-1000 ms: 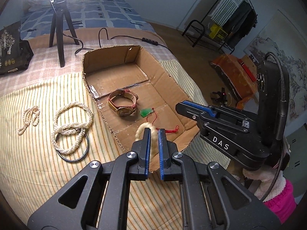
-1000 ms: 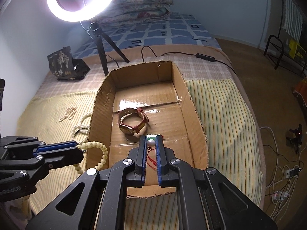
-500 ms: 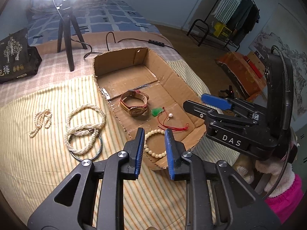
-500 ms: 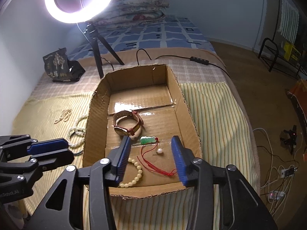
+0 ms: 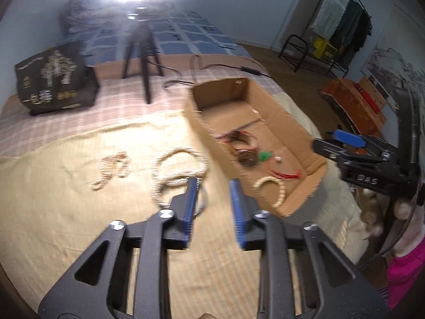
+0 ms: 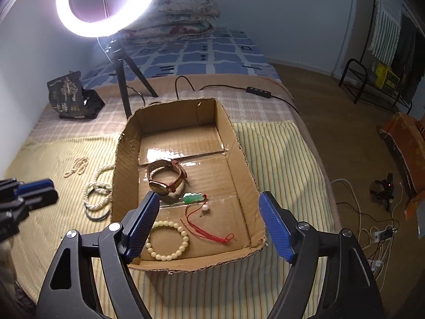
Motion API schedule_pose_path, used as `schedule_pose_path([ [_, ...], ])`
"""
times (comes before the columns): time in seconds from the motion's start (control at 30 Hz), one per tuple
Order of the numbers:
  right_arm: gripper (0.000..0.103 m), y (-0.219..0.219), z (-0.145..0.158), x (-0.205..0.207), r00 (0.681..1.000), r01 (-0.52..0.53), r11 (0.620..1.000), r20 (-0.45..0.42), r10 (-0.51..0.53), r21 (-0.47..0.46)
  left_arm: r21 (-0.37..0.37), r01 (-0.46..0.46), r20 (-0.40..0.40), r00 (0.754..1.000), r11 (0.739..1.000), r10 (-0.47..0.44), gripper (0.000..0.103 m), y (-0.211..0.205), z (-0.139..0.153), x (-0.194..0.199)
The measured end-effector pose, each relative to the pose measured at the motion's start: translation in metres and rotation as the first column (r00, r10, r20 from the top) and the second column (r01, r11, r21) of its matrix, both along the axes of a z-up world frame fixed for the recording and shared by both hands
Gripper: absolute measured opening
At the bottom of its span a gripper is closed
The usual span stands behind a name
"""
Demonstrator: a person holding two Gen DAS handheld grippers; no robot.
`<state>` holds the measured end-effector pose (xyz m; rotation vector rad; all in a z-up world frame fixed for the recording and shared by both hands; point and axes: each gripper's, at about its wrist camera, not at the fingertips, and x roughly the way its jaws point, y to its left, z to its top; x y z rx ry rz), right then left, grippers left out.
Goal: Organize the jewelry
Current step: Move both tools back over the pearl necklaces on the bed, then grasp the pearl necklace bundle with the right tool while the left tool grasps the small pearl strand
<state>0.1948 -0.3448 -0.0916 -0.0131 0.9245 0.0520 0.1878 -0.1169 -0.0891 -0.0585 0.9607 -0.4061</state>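
both my hand-held grippers, left (image 5: 213, 183) and right (image 6: 208, 210), are opening, empty; bead bracelet (image 6: 167, 240) lies in the cardboard box (image 6: 239, 146). next: pearl necklace (image 5: 179, 171) on the bed.

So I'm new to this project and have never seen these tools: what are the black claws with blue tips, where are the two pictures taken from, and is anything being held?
They are hand-held grippers, one in each of a person's hands, each with a camera looking forward along its two blue-padded fingers. One picture is from the left gripper, the other from the right gripper; each also shows the other gripper at its edge.

Both look down on a bed with a striped cloth. On it stands a cardboard box holding a watch, a green pendant on red cord and a pale bead bracelet. On the cloth beside the box lie a thick pearl rope, a dark ring beside it, and a small pearl strand.

Nothing is held: both grippers' fingers are opening with nothing between them.
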Motion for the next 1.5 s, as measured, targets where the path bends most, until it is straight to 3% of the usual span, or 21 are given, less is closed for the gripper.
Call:
schedule_pose_path([
  [0.07,0.077,0.004,0.002,-0.001,1.0,0.004,1.0,0.003,-0.004,-0.007,0.012,-0.022,0.015,1.0,1.0,0.022,0.045,0.014,0.001,0.001],
  [0.23,0.077,0.019,0.008,-0.006,0.999,-0.023,1.0,0.03,0.023,-0.017,0.039,-0.084,0.002,0.996,0.996,0.084,0.045,0.049,-0.003,0.011],
  [0.47,0.077,0.06,0.014,-0.021,0.98,-0.172,0.985,0.099,0.172,-0.01,0.044,-0.156,-0.027,0.987,0.987,0.157,0.045,0.09,-0.011,0.024],
  [0.63,0.077,0.097,0.007,-0.026,0.949,-0.312,0.95,0.045,0.311,-0.004,0.037,-0.207,-0.043,0.977,0.978,0.209,0.045,0.113,-0.018,0.032],
  [0.83,0.077,0.126,-0.01,-0.024,0.917,-0.396,0.916,-0.03,0.398,0.06,0.036,-0.189,-0.058,0.98,0.981,0.191,0.045,0.123,-0.022,0.041],
  [1.17,0.057,0.163,-0.031,0.009,0.903,-0.398,0.903,-0.105,0.416,0.16,-0.02,-0.153,-0.125,0.981,0.988,0.15,0.045,0.134,-0.04,0.066],
  [1.27,0.053,0.176,-0.037,0.022,0.895,-0.41,0.901,-0.127,0.427,0.143,-0.04,-0.147,-0.156,0.978,0.988,0.139,0.037,0.139,-0.05,0.076],
  [1.43,0.04,0.196,-0.052,0.042,0.879,-0.426,0.9,-0.194,0.436,0.094,-0.033,-0.127,-0.185,0.976,0.991,0.119,0.037,0.14,-0.064,0.087],
  [1.5,0.039,0.203,-0.059,0.05,0.873,-0.434,0.898,-0.216,0.438,0.068,-0.021,-0.112,-0.187,0.977,0.993,0.106,0.037,0.137,-0.069,0.092],
])
